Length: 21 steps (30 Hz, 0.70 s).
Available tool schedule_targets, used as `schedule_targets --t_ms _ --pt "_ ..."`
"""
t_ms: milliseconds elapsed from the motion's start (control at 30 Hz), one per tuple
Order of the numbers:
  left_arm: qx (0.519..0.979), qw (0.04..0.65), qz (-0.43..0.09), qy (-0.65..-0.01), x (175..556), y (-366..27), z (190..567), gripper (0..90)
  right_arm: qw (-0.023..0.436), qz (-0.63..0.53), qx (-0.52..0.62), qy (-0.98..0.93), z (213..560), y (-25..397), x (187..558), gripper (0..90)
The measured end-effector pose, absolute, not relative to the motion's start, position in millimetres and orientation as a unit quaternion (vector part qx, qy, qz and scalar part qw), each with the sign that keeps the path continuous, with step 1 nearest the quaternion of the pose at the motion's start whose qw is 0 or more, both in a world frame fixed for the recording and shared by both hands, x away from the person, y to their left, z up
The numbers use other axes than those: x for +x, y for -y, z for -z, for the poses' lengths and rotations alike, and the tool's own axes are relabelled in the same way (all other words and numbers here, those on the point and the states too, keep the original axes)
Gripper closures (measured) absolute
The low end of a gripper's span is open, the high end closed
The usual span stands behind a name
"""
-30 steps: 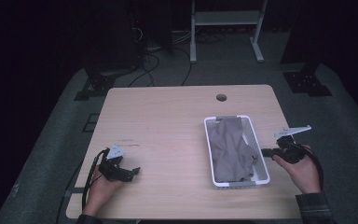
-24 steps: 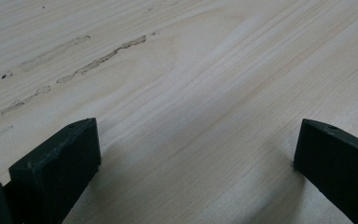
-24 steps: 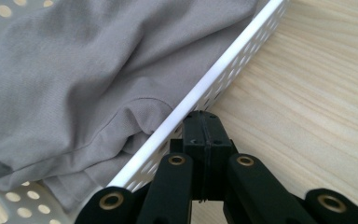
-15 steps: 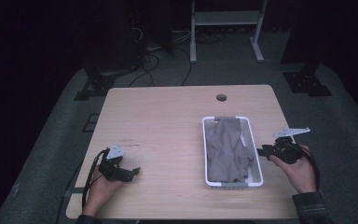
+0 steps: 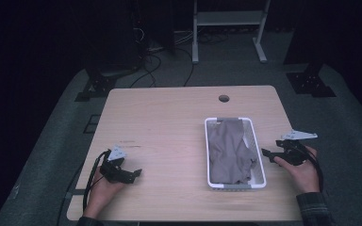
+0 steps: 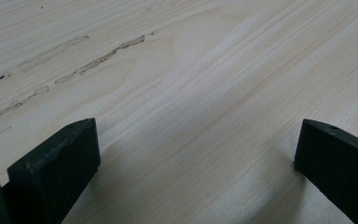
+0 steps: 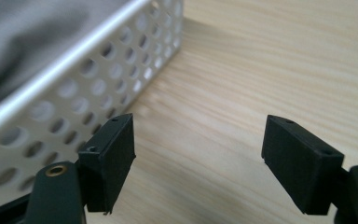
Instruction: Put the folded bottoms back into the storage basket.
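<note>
Two grippers, left [image 5: 134,174] and right [image 5: 267,153], jaws apart | pale wood table [image 5: 169,127] | dark room, grey floor [image 5: 52,155]

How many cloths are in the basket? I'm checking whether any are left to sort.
1: a grey cloth lies crumpled inside the white basket, near the table's right side. Its folds could hide another beneath.

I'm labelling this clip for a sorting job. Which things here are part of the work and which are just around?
Part of the work:
- white perforated basket
- grey cloth lying in it
- right gripper, open beside the basket
- left gripper, open over bare table

Just around:
- cables on the floor
- metal stand behind
</note>
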State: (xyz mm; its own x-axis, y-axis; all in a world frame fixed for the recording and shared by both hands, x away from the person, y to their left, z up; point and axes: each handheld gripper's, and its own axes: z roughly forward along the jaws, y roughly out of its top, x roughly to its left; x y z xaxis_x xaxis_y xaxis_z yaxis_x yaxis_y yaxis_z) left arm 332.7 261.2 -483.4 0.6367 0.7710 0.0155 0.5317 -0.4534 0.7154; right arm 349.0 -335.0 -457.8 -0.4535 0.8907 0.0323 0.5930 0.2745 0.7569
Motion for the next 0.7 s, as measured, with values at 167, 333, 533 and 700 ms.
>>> schedule_targets --t_ms 167,333,533,700 --pt "0.835 0.348 -0.172 -0.390 333 -261 483 0.0 0.203 -0.346 0.496 -0.770 467 339 353 23.8" --pt "0.835 0.348 -0.172 -0.390 333 -261 483 0.0 0.208 -0.323 0.498 -0.777 474 338 355 23.0" --pt "0.835 0.348 -0.172 -0.390 333 -261 483 0.0 0.206 -0.317 0.500 -0.779 481 336 357 16.9" --pt "0.835 0.348 -0.172 -0.390 333 -261 483 0.0 0.211 -0.335 0.504 -0.768 486 340 356 12.6"
